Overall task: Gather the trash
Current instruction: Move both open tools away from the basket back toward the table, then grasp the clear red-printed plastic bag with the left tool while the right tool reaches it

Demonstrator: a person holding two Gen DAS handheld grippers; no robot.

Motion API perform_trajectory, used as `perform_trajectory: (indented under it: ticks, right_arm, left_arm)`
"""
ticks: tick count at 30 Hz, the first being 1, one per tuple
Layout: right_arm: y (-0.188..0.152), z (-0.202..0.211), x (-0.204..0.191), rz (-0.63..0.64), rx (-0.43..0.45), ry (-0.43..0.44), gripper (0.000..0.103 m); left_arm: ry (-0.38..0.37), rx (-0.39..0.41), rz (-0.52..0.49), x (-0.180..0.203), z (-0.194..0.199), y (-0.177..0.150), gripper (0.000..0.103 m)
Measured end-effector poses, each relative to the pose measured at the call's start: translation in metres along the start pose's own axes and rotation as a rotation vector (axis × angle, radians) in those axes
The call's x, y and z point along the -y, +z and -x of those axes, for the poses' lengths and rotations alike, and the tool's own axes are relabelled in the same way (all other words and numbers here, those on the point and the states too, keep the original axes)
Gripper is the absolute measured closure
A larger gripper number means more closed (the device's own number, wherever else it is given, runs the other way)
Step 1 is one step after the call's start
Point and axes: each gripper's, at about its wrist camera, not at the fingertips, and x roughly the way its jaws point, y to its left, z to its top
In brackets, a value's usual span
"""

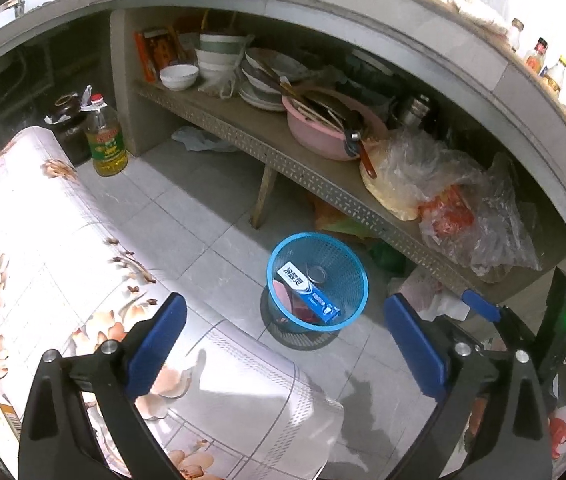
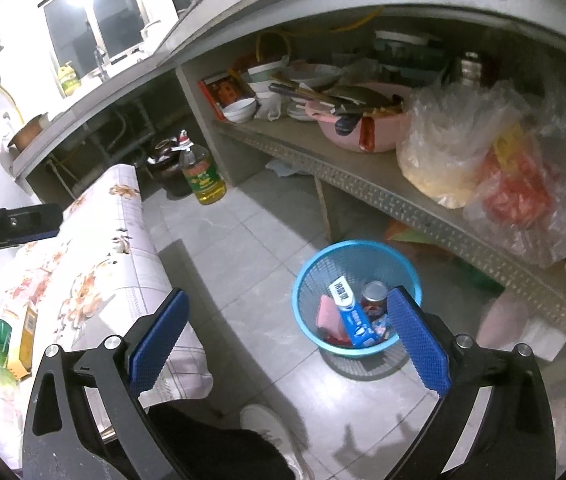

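A blue mesh trash basket (image 1: 353, 268) stands on the tiled floor below a shelf; it also shows in the right wrist view (image 2: 315, 272). Inside lie a blue-and-white toothpaste box (image 1: 309, 294), a can (image 1: 317, 274) and a pink item; the right wrist view shows the box (image 2: 353, 316) and the can (image 2: 375, 294) too. My left gripper (image 1: 285, 308) is open and empty, high above the floor beside the table. My right gripper (image 2: 289, 304) is open and empty, above the floor left of the basket. The right gripper's body (image 1: 483, 308) shows at the right in the left wrist view.
A table with a floral cloth (image 1: 43, 240) fills the left; packets lie on it (image 2: 27, 336). An oil bottle (image 1: 105, 140) and a dark jar (image 1: 67, 120) stand on the floor. The shelf (image 1: 323, 184) holds bowls, a pink basin (image 1: 323, 132) and plastic bags (image 1: 443, 188). The person's shoe (image 2: 271, 436) is near.
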Motion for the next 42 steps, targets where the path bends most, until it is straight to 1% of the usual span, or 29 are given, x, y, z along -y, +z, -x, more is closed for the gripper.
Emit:
perform_trajectory:
  ticks: [7, 13, 18, 21, 24, 27, 30, 32, 37, 39, 40, 42]
  right_arm:
    - [0.004, 0.011, -0.017, 0.052, 0.036, -0.077, 0.008]
    - [0.005, 0.02, -0.04, 0.158, 0.077, -0.156, 0.008]
    - [0.008, 0.028, -0.065, 0.267, 0.131, -0.223, 0.008]
    - [0.01, 0.03, -0.08, 0.328, 0.153, -0.223, 0.008]
    - [0.014, 0.033, -0.09, 0.344, 0.163, -0.164, 0.008]
    - [0.019, 0.035, -0.101, 0.344, 0.162, -0.06, 0.008]
    - [0.026, 0.029, -0.117, 0.344, 0.155, 0.061, 0.008]
    - [0.028, 0.029, -0.13, 0.334, 0.16, 0.121, 0.008]
    - [0.036, 0.016, -0.164, 0.3, 0.138, 0.264, 0.008]
    - [0.036, 0.01, -0.177, 0.294, 0.11, 0.307, 0.008]
    - [0.038, 0.006, -0.184, 0.292, 0.082, 0.343, 0.008]
    - [0.038, 0.0, -0.196, 0.287, 0.033, 0.391, 0.008]
  left_arm:
    - [-0.022, 0.04, 0.064, -0.019, 0.02, -0.003, 0.006]
    - [-0.016, 0.081, 0.093, -0.036, 0.037, -0.009, 0.006]
    - [-0.025, 0.116, 0.132, -0.053, 0.051, -0.016, 0.006]
    - [-0.018, 0.137, 0.15, -0.066, 0.061, -0.021, 0.006]
    - [-0.011, 0.169, 0.165, -0.079, 0.074, -0.027, 0.006]
    - [-0.001, 0.211, 0.196, -0.096, 0.092, -0.036, 0.006]
    - [0.035, 0.258, 0.232, -0.116, 0.115, -0.046, 0.006]
    - [0.082, 0.283, 0.267, -0.135, 0.133, -0.056, 0.006]
    - [0.226, 0.301, 0.376, -0.181, 0.177, -0.086, 0.006]
    - [0.29, 0.311, 0.409, -0.196, 0.193, -0.099, 0.006]
    - [0.329, 0.316, 0.428, -0.205, 0.202, -0.108, 0.006]
    - [0.377, 0.312, 0.456, -0.22, 0.211, -0.119, 0.006]
